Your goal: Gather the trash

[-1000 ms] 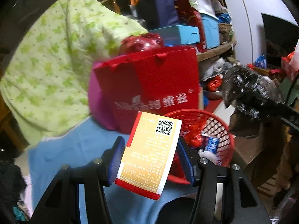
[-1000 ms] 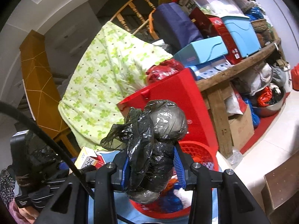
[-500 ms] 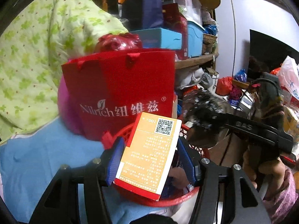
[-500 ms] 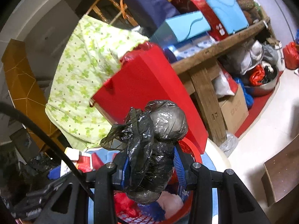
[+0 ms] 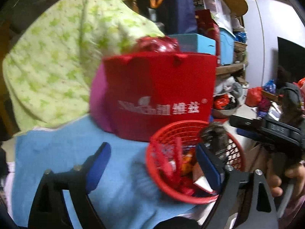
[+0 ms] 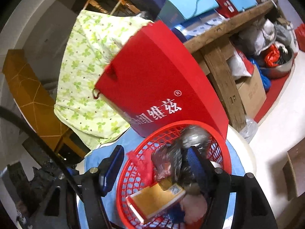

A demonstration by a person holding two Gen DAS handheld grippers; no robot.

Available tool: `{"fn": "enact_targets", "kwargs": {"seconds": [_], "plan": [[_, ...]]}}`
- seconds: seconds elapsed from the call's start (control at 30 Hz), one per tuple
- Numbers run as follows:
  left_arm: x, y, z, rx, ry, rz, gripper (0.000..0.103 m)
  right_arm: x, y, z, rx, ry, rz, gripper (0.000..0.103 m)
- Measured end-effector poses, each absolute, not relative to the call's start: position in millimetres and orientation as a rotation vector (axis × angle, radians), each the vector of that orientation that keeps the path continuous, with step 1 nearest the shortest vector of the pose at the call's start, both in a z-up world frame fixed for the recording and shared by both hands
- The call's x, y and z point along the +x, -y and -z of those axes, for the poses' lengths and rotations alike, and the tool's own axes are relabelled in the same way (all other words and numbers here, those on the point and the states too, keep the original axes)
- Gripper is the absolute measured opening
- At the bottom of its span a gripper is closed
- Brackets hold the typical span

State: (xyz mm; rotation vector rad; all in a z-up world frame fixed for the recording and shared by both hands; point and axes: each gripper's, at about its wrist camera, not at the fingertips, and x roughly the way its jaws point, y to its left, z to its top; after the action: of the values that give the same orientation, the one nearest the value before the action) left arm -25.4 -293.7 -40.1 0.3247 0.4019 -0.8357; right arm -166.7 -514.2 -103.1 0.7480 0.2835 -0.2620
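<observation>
A green-patterned quilt (image 5: 57,61) is draping over the far left, and a red gift bag (image 6: 158,80) is standing in front of it on the blue cloth (image 5: 63,152) that is covering the counter. White lettering is running across the bag: blurred Latin letters that cannot be read here, then the characters "维兹" and a registered-trademark circle. Behind it, a wooden shelf (image 6: 219,32) is carrying light blue boxes (image 6: 190,5) and other clutter.

Near the bag's right corner, a red mesh basket (image 6: 133,179) is sitting on the blue cloth and holding the trash. A crumpled black plastic bag (image 6: 171,162) is lying inside it, high in the heap and blurred, beside the inner face of the right gripper's (image 6: 154,169) right-hand finger; whether it is touching that finger cannot be told. The jaws of this gripper are standing wide apart, gripping nothing, with one finger outside the basket's left rim and the other over its contents. An orange carton (image 6: 152,200) with a red edge is lying flat in the near part of the basket, below the jaws; its print is too small to read.

The left gripper (image 5: 152,160) is hovering with its jaws spread wide and empty, the left-hand finger over the blue cloth and the right-hand one over the basket.
</observation>
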Motion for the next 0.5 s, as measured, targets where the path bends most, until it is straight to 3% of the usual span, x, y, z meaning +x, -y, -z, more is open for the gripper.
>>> {"fn": "enact_targets", "kwargs": {"seconds": [0.17, 0.5], "plan": [[-31, 258, 29, 0.344, -0.366, 0.755, 0.096, -183, 479, 83, 0.646, -0.293, 0.284, 0.073], [-41, 199, 10, 0.334, -0.362, 0.609, 0.098, -205, 398, 30, 0.403, -0.262, 0.314, 0.073]]}}
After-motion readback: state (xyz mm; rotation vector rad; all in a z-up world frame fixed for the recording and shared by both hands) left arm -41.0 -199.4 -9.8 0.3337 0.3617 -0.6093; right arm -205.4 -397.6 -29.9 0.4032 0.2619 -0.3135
